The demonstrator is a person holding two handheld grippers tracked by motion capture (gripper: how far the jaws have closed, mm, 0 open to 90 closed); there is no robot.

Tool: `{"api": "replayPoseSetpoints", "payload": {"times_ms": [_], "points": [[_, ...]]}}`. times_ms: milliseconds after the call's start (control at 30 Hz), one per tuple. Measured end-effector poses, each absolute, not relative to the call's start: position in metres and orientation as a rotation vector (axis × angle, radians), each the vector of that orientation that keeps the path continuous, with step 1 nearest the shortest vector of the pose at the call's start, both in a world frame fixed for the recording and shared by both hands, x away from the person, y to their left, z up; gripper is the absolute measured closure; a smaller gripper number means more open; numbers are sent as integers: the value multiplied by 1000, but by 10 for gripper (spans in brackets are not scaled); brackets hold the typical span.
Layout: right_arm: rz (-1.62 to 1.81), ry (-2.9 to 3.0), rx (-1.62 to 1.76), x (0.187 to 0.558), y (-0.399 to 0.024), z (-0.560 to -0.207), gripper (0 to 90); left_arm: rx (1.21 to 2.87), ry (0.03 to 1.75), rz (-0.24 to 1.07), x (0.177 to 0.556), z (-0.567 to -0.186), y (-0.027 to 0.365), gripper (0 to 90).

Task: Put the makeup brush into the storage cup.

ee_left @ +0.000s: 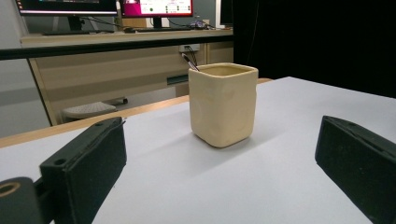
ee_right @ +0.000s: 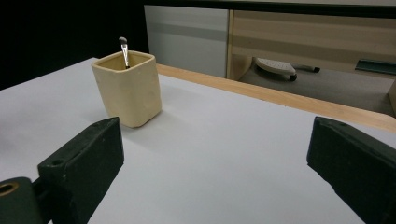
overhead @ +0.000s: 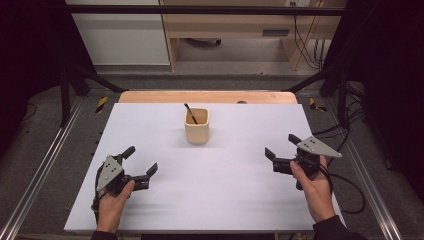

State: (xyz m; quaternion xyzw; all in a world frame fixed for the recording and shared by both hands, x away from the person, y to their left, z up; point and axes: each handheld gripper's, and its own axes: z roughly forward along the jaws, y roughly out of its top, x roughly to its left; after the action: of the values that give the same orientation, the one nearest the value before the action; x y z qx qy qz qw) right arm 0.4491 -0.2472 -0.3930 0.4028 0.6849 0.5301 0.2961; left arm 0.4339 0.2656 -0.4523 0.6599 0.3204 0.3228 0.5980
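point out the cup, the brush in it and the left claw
cup (overhead: 196, 131), high view, on its front wall
brush (ee_right: 124, 51), right gripper view, on the handle above the cup's rim
left claw (overhead: 141, 162), high view, midway between its open fingertips

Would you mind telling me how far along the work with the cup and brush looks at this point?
Already done, by the look of it: the brush stands inside the cream cup, leaning on its rim. In hand: nothing; the left gripper and right gripper sit open, apart from the cup, on the white table. Anything left cannot be told.
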Motion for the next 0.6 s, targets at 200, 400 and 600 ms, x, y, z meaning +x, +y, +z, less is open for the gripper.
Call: {"api": "replayPoseSetpoints", "payload": {"times_ms": [200, 400, 600], "points": [[1410, 1792, 1076, 442, -252, -397, 42, 1538, 738, 748, 434, -451, 266, 17], [1407, 1778, 1076, 437, -257, -403, 42, 1541, 734, 740, 433, -451, 265, 15], [1395, 1772, 1084, 430, -262, -408, 39, 1555, 734, 737, 433, -449, 266, 12]]}}
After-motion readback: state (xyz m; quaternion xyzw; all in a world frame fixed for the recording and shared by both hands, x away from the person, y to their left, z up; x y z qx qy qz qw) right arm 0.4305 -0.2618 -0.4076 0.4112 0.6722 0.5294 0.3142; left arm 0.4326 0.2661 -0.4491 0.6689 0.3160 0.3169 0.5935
